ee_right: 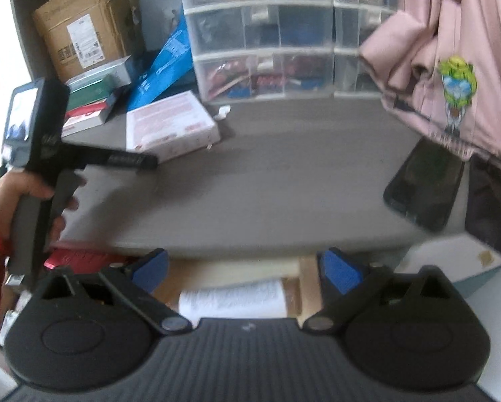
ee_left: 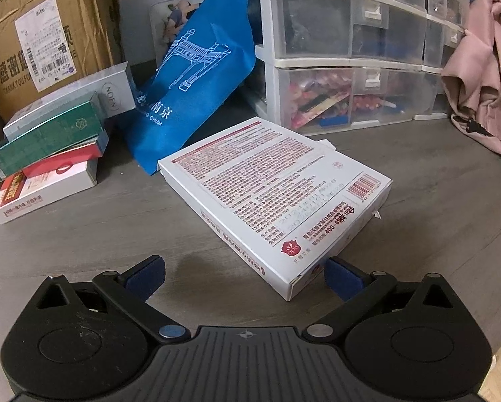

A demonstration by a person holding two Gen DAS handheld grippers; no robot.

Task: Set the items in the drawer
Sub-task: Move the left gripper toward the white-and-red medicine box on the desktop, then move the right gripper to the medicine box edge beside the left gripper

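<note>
A flat white box (ee_left: 277, 194) with red print lies on the grey desk (ee_left: 116, 227); it also shows in the right wrist view (ee_right: 170, 124). My left gripper (ee_left: 245, 278) is open, low over the desk, with the box's near corner between its blue pads; the right pad (ee_left: 342, 276) is close beside that corner. In the right wrist view the left gripper (ee_right: 143, 160) reaches toward the box. My right gripper (ee_right: 247, 269) is open and empty, above an open drawer (ee_right: 304, 278) below the desk edge that holds a white paper-wrapped item (ee_right: 233, 298).
A stack of boxes (ee_left: 49, 154), a cardboard carton (ee_left: 46, 33) and a blue bag (ee_left: 196, 77) stand at the back left. Clear plastic drawer units (ee_left: 350, 50) line the back. A pink garment (ee_right: 451, 50) hangs at right over two dark phones (ee_right: 424, 187).
</note>
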